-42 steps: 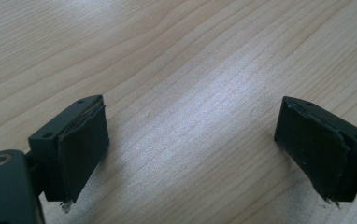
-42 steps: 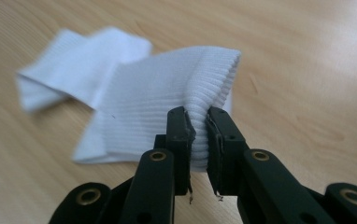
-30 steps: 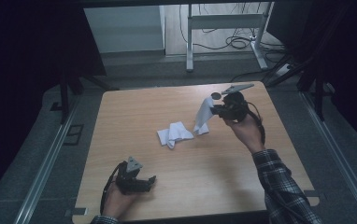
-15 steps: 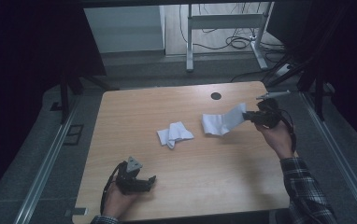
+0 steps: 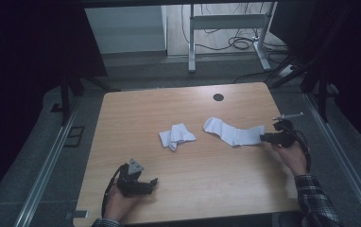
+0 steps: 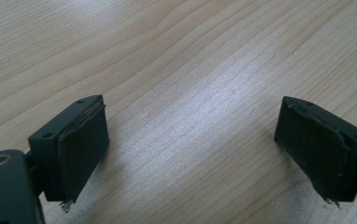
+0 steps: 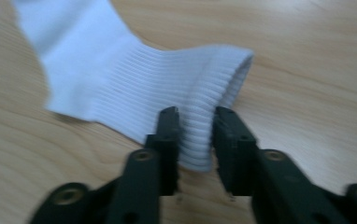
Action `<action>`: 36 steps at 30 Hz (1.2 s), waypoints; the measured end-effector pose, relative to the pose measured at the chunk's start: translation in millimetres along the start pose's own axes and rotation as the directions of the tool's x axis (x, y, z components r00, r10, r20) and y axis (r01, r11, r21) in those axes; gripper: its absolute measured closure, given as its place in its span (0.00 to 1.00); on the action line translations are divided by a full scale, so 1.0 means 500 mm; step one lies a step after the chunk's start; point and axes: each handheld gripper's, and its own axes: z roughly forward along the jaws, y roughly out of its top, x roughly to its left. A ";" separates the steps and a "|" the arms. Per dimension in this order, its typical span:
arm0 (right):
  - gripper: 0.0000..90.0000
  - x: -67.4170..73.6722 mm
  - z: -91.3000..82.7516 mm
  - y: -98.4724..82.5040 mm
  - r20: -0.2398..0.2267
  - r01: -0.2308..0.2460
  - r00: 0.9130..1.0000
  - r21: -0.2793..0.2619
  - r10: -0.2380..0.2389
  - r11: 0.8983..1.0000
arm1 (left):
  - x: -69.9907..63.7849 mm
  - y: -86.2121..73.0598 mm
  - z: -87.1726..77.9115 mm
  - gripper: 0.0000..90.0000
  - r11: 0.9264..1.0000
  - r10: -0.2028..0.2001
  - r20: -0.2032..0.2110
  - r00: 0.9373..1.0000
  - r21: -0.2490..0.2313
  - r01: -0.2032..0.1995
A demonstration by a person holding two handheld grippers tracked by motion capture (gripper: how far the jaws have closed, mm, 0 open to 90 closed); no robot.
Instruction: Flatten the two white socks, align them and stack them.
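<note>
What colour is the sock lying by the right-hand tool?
White, with fine ribbing at the cuff; the sock shows best in the right gripper view.

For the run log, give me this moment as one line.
right tongs: jaws just opening, sock cuff between them | sock: flat on table | left tongs: open, empty | folded sock: mid-table

So on the tabletop (image 5: 188, 194) there's a folded sock (image 5: 176, 135) about mid-table, and a stretched-out sock (image 5: 233, 132) just to its right. Left gripper (image 5: 143, 185) sits near the front-left edge, right gripper (image 5: 262, 137) at the stretched sock's right end.
</note>
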 end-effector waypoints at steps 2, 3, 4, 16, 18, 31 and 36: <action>0.64 -0.006 -0.007 -0.002 0.019 0.003 1.000 -0.022 -0.003 1.000 | 0.000 0.000 0.000 0.11 1.000 -0.001 -0.002 1.000 0.000 0.001; 0.63 -0.005 -0.010 0.000 0.020 0.002 1.000 -0.033 -0.001 0.999 | 0.000 0.001 0.001 0.11 1.000 -0.001 -0.002 1.000 0.000 0.001; 0.64 0.000 -0.013 0.004 0.020 0.010 1.000 -0.040 -0.009 0.999 | 0.000 0.001 0.001 0.11 1.000 -0.001 -0.003 1.000 0.001 0.001; 0.85 0.152 0.082 0.047 -0.145 0.158 0.975 -0.075 -0.167 0.985 | -0.001 0.001 0.001 0.11 1.000 -0.004 -0.004 1.000 0.000 0.004; 0.82 0.165 0.104 0.049 -0.125 0.186 0.973 -0.059 -0.192 0.981 | -0.001 0.001 0.001 0.11 1.000 -0.005 -0.005 1.000 0.000 0.005; 0.83 0.189 0.085 -0.007 -0.175 0.264 0.950 0.005 -0.259 0.964 | -0.005 0.025 0.004 0.15 0.998 -0.035 -0.002 0.999 0.061 0.036; 0.76 0.192 0.070 -0.012 -0.176 0.278 0.945 -0.012 -0.276 0.960 | -0.017 0.062 0.012 0.17 0.999 -0.008 0.027 1.000 0.039 0.007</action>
